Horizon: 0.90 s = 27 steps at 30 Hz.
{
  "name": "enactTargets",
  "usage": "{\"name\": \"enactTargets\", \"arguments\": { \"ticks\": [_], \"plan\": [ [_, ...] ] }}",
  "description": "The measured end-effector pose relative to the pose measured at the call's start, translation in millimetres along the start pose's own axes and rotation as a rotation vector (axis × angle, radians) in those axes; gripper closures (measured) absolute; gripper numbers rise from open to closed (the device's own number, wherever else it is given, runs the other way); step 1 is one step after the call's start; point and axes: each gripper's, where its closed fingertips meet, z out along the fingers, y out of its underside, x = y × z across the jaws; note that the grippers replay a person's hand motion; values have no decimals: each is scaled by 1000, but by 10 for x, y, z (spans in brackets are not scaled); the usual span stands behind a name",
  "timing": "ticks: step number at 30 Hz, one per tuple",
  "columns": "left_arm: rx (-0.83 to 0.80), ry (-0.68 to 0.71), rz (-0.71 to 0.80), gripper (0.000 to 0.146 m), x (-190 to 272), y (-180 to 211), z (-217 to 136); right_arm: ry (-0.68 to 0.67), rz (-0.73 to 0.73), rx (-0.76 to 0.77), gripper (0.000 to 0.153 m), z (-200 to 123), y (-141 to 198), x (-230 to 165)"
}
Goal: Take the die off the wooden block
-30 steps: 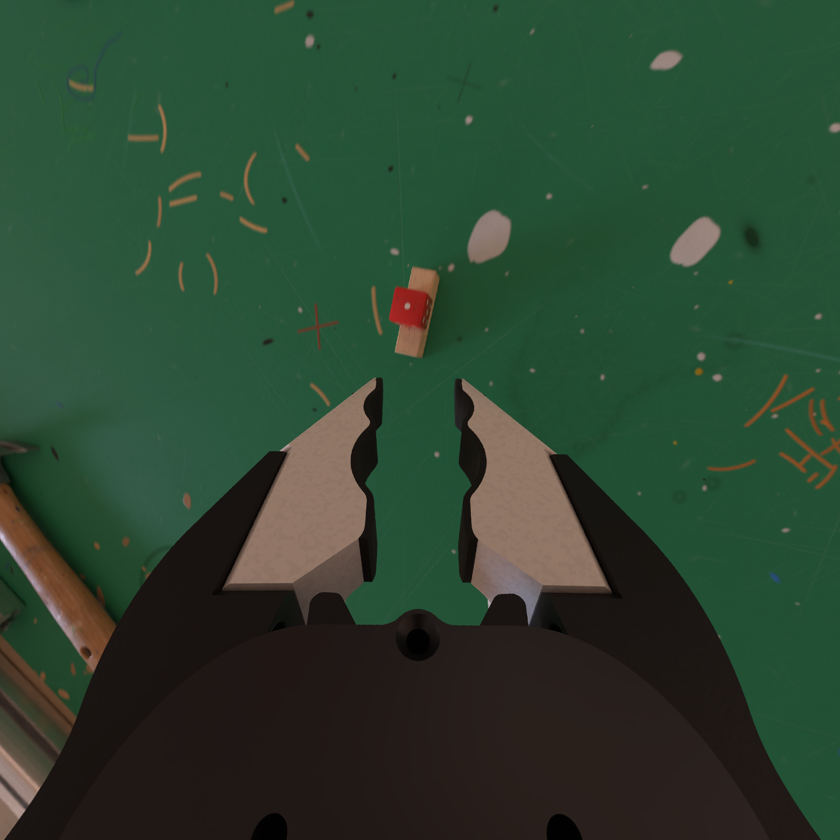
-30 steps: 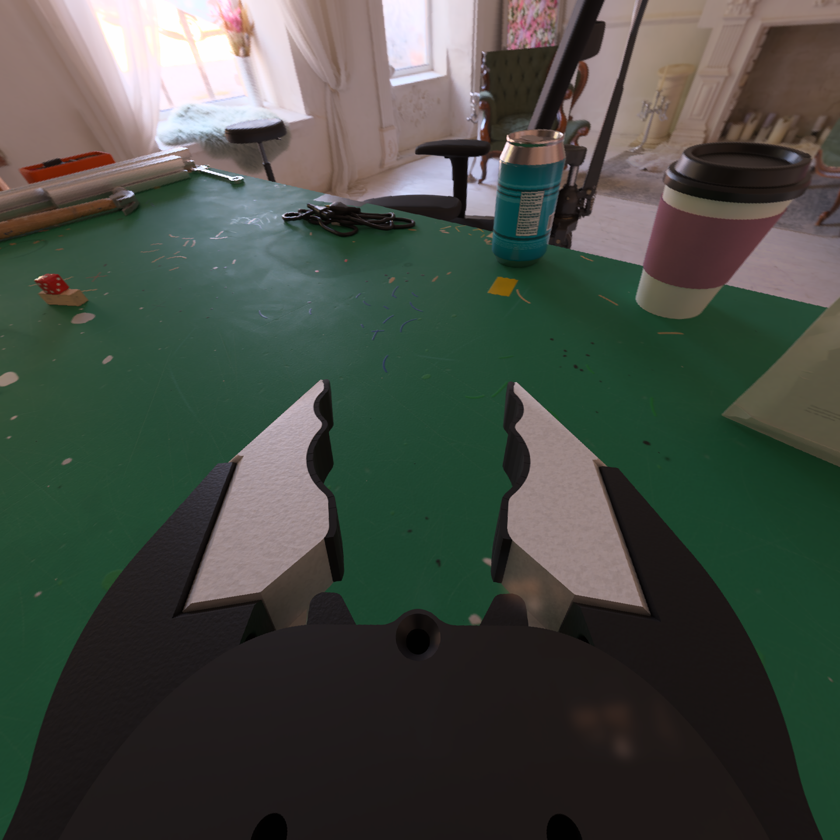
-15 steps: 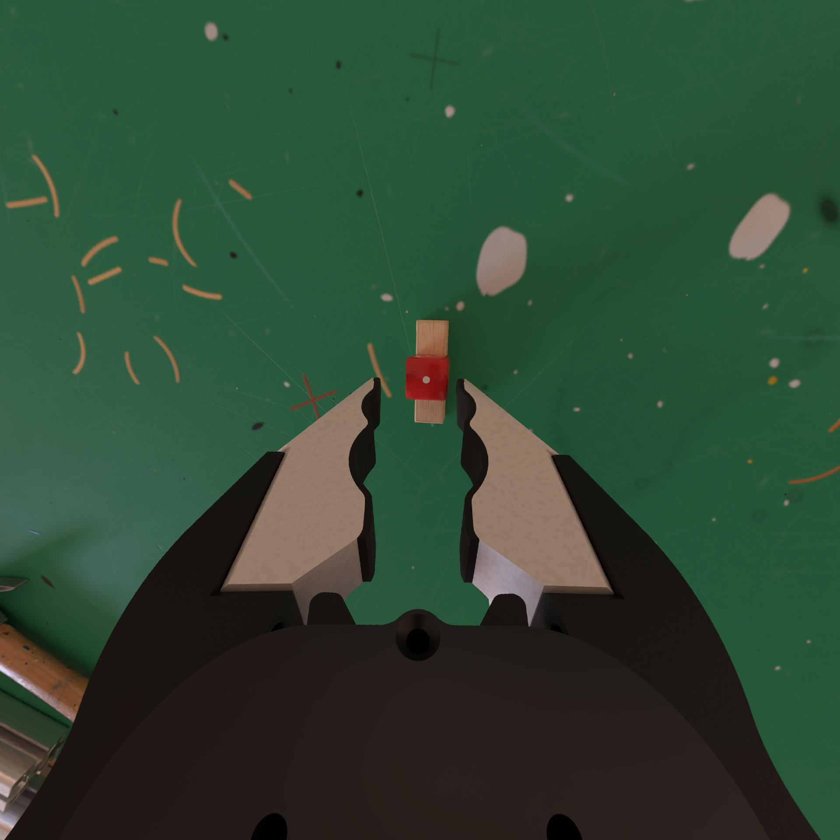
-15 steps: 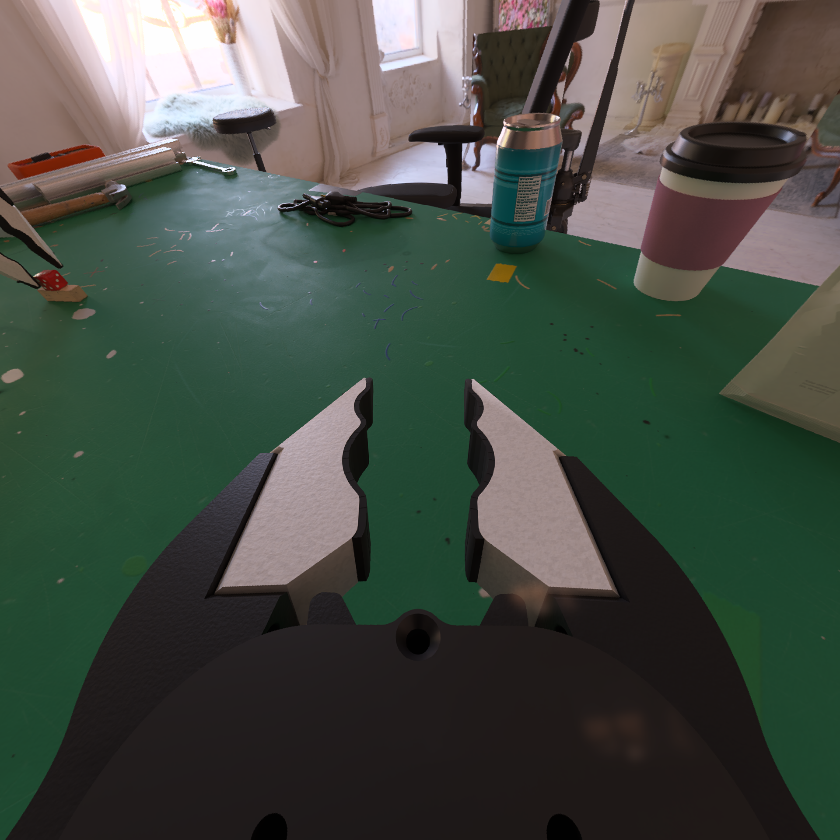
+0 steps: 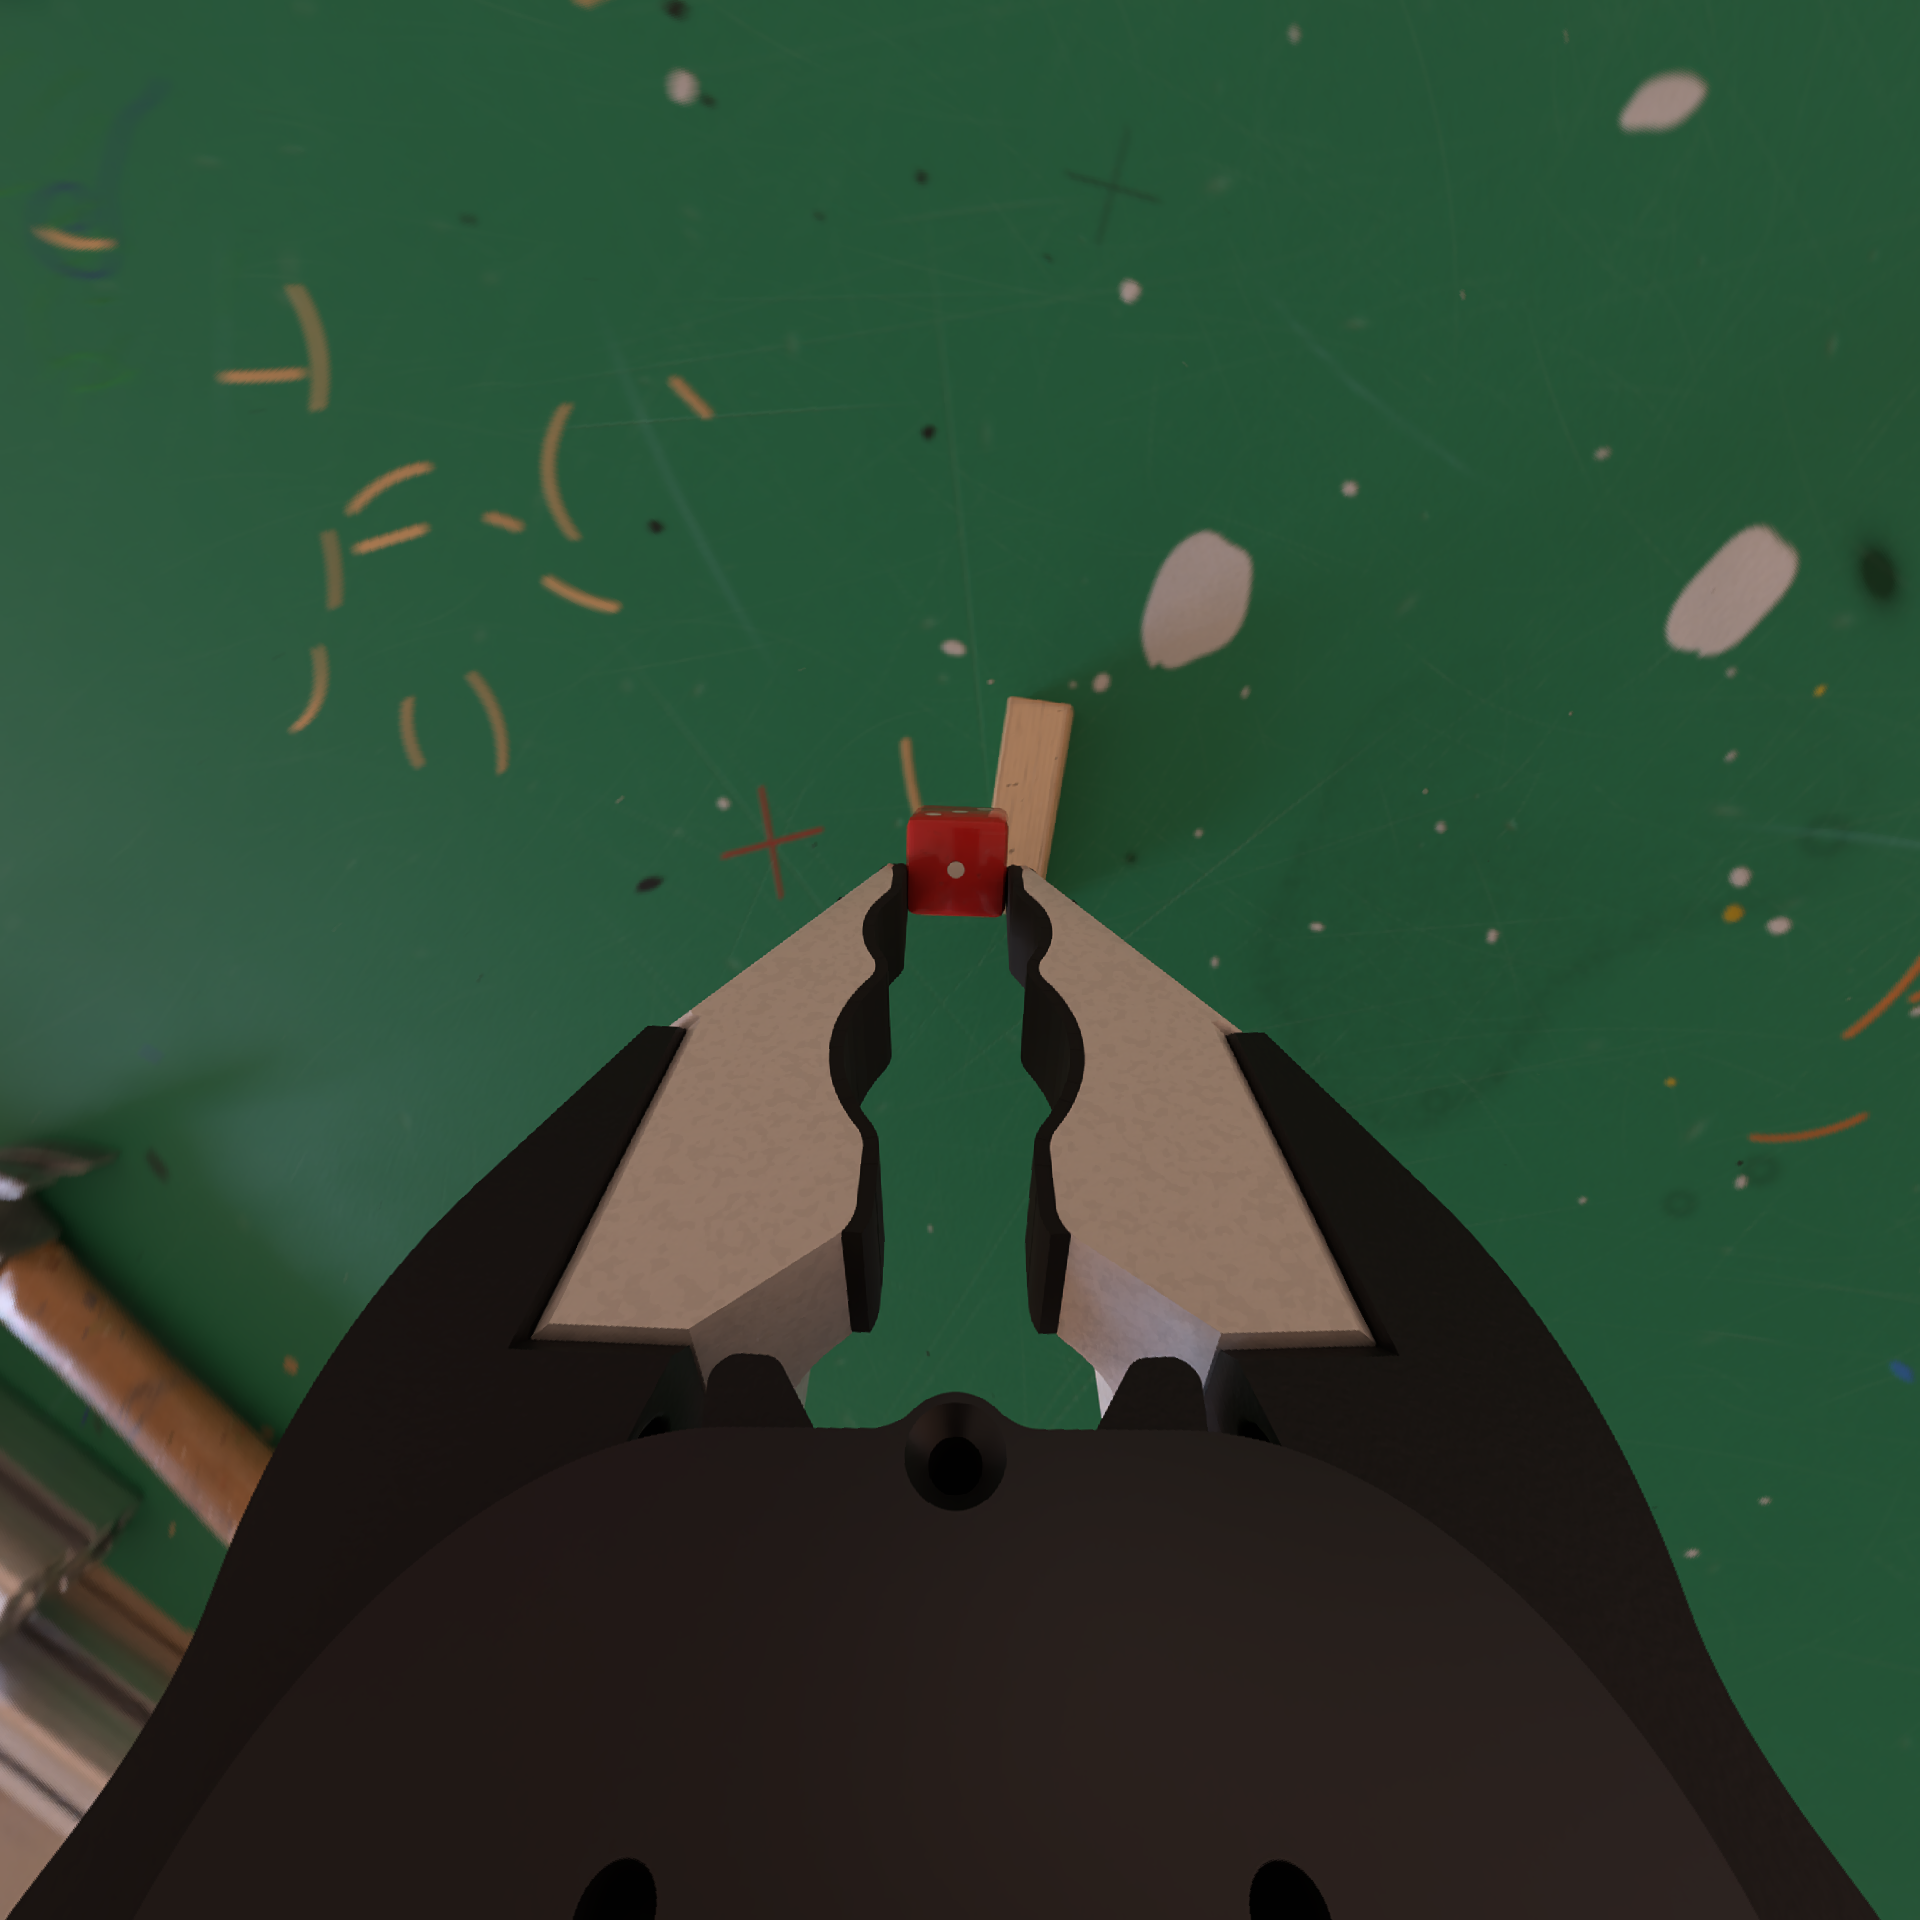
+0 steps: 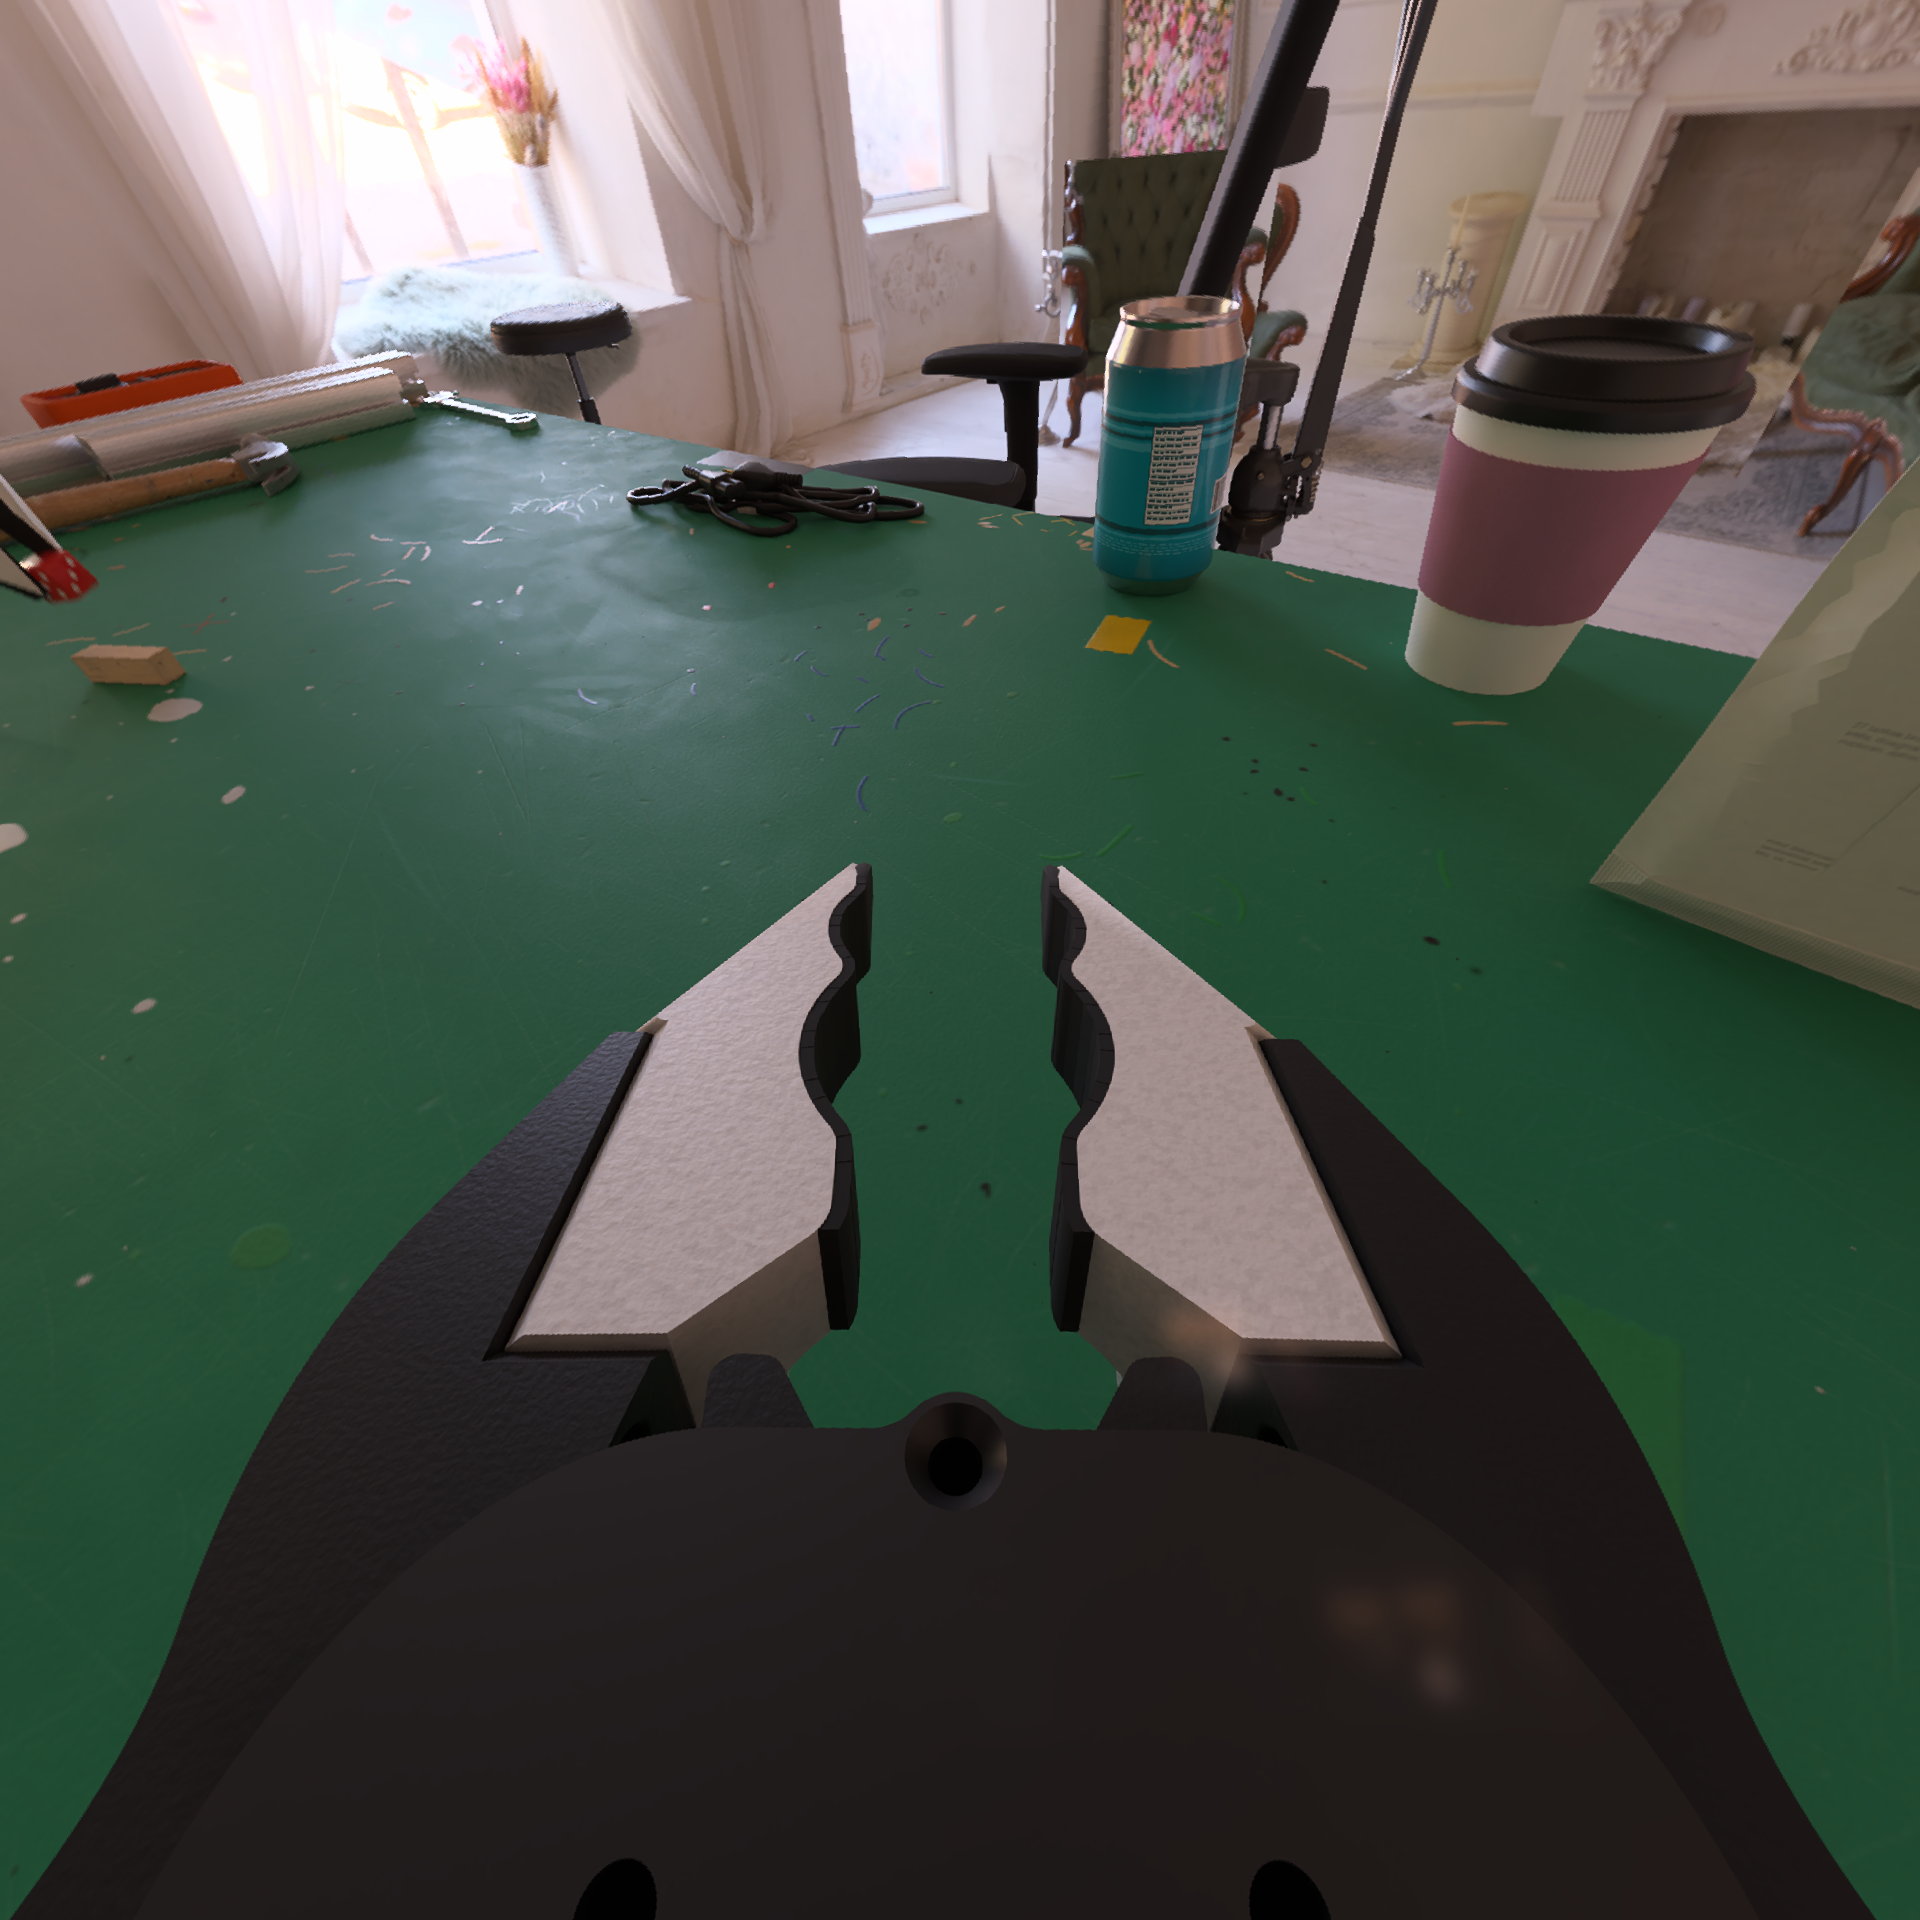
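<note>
My left gripper [image 5: 956, 883] is shut on the red die [image 5: 956, 862], held between its fingertips above the green table. The small wooden block [image 5: 1032, 781] lies flat on the table below and beyond the die, its near end hidden behind the die and the right fingertip. In the right wrist view the die [image 6: 57, 575] hangs in the left gripper's tips at the far left, clear above the bare block [image 6: 130, 663]. My right gripper [image 6: 956, 883] is open and empty, low over the table's middle.
A hammer [image 5: 125, 1361] and metal bars [image 5: 52, 1621] lie at the left. A teal can [image 6: 1169, 447], a lidded paper cup [image 6: 1558, 499], black cords [image 6: 774, 499], a wrench [image 6: 478, 410] and a pale board [image 6: 1808, 831] stand around the green table [image 6: 520, 935].
My left gripper closed on the die and lifted it off the block, which stayed on the table. My right gripper's jaws narrowed from one second ago, then held.
</note>
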Motion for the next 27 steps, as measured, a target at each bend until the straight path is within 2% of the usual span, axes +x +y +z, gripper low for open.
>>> {"name": "enactTargets", "arguments": {
  "ticks": [3, 7, 12, 15, 18, 21, 27],
  "plan": [
    [54, -82, -63, 128, -34, -8, -229, 5, -20, -2, 127, -69, 0, 18],
    [159, -221, -124, 128, -5, -130, -568, 18, -27, -4, 127, -138, -13, 66],
    [347, -381, -137, 128, 210, -591, -1021, 29, -48, 19, 127, -197, -33, 96],
    [482, -413, -124, 128, 414, -1006, -1225, 15, -49, 40, 130, -232, -55, 71],
    [625, -404, -93, 128, 671, -1499, -1329, 5, -48, 61, 134, -270, -84, 44],
    [756, -329, -51, 128, 989, -2021, -1306, 0, -40, 52, 136, -293, -83, 26],
    [934, -86, -2, 128, 1678, -2987, -883, 14, -63, 26, 144, -293, -31, 13]
  ]
}}
